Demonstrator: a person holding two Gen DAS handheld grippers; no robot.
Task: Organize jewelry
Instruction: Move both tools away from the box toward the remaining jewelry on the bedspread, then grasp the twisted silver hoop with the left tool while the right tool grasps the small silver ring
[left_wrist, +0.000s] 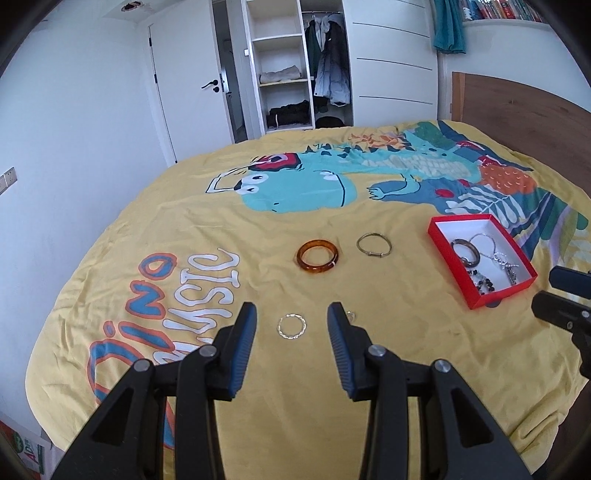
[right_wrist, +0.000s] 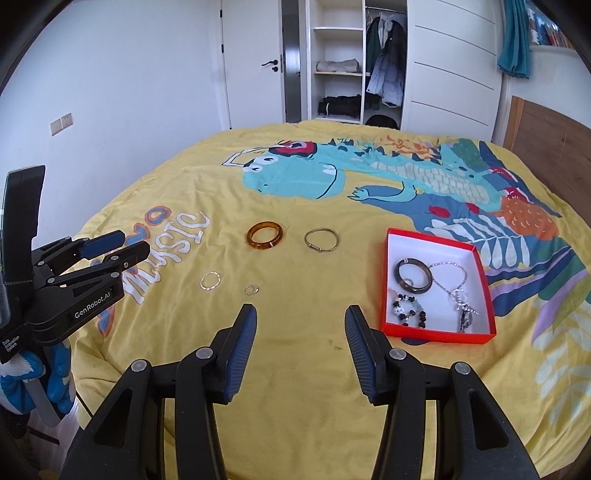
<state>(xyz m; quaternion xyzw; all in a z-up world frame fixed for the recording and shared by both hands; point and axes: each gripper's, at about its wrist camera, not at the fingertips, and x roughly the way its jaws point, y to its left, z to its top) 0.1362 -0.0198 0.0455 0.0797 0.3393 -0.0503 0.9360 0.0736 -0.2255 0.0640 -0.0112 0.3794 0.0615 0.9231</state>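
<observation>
A red box (left_wrist: 439, 236) (right_wrist: 439, 334) with a white inside lies on the yellow bedspread and holds a dark bangle (right_wrist: 413, 280), a silver chain (right_wrist: 448, 280) and a beaded bracelet (right_wrist: 408, 312). Loose on the bedspread are an amber bangle (left_wrist: 317, 256) (right_wrist: 265, 236), a thin brass bangle (left_wrist: 373, 244) (right_wrist: 321, 240), a twisted silver ring (left_wrist: 291, 326) (right_wrist: 210, 280) and a small silver ring (right_wrist: 251, 290). My left gripper (left_wrist: 291, 321) is open and empty, with the twisted ring between its fingers. My right gripper (right_wrist: 301, 321) is open and empty, left of the box.
The bedspread (left_wrist: 258, 229) has a dinosaur print and lettering. A wooden headboard (left_wrist: 524, 110) stands at the right. An open wardrobe (left_wrist: 295, 66) and a door (left_wrist: 184, 85) are beyond the bed. The left gripper also shows in the right wrist view (right_wrist: 118, 245).
</observation>
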